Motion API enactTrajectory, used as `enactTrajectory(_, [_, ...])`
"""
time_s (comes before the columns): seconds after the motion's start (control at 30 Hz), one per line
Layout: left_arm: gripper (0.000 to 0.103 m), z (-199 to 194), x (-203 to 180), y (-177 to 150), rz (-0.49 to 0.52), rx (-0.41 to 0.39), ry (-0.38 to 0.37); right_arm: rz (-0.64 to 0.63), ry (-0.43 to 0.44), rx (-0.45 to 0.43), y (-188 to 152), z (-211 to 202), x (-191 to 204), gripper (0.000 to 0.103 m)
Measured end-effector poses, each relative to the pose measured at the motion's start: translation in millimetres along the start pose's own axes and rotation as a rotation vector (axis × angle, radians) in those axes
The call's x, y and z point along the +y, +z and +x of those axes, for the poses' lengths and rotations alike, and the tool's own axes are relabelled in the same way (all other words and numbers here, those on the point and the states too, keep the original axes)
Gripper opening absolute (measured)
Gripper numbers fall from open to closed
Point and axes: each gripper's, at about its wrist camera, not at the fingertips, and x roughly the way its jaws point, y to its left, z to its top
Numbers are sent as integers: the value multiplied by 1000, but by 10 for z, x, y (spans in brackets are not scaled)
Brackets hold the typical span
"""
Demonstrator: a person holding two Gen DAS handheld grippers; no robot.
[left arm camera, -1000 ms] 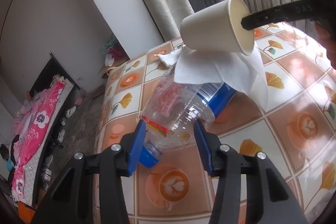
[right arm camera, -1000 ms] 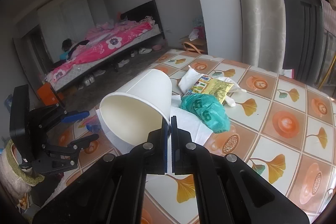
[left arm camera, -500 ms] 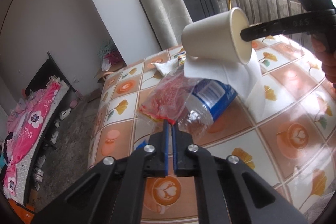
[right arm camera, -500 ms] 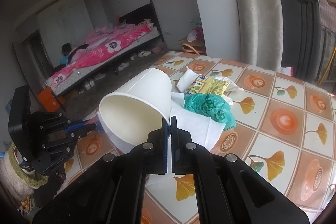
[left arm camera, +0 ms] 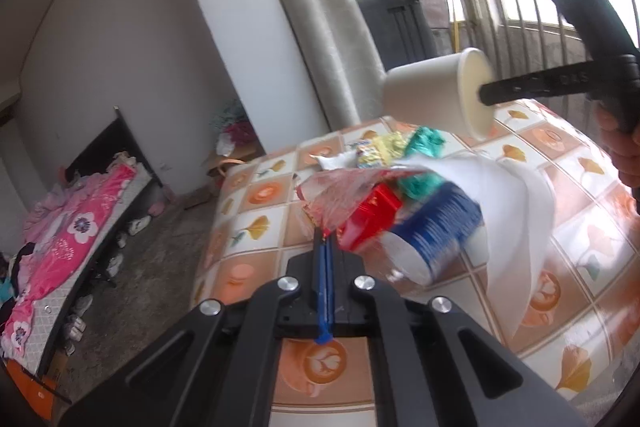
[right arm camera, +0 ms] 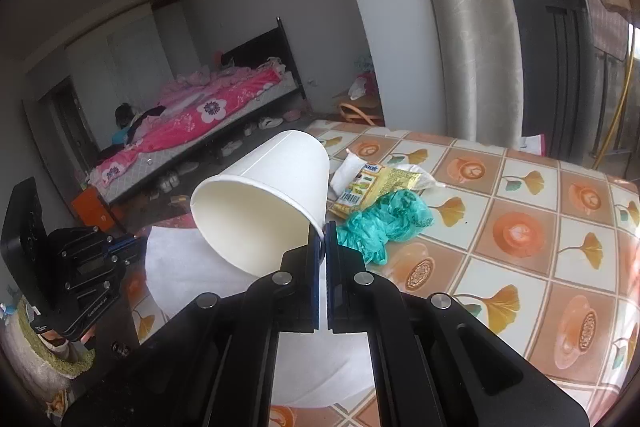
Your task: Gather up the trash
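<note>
The right hand-held gripper (right arm camera: 322, 259) is pinching the paper cup (right arm camera: 264, 199) by its rim, tipped sideways above the counter (right arm camera: 520, 227), probably freeing the tissue (right arm camera: 188, 267) beneath. The left hand-held gripper (left arm camera: 325, 247) is clamping a clear wrapper (left arm camera: 340, 191), lifting it beside the bottle (left arm camera: 432, 231) below the cup.

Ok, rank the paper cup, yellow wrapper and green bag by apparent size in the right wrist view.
1. Paper cup, largest by far, though it is held nearest the camera, so part of that is nearness.
2. Green bag and yellow wrapper look about alike; I won't rank them.
</note>
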Motion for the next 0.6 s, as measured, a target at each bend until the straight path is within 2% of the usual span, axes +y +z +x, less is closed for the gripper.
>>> enactTrajectory(0.17, [0, -5, 71, 109, -28, -14, 58, 12, -12, -22, 57, -111, -44, 1])
enactTrajectory(0.6, [0, -287, 315, 566, -97, -118, 152, 50, -45, -105, 160, -505, -206, 1])
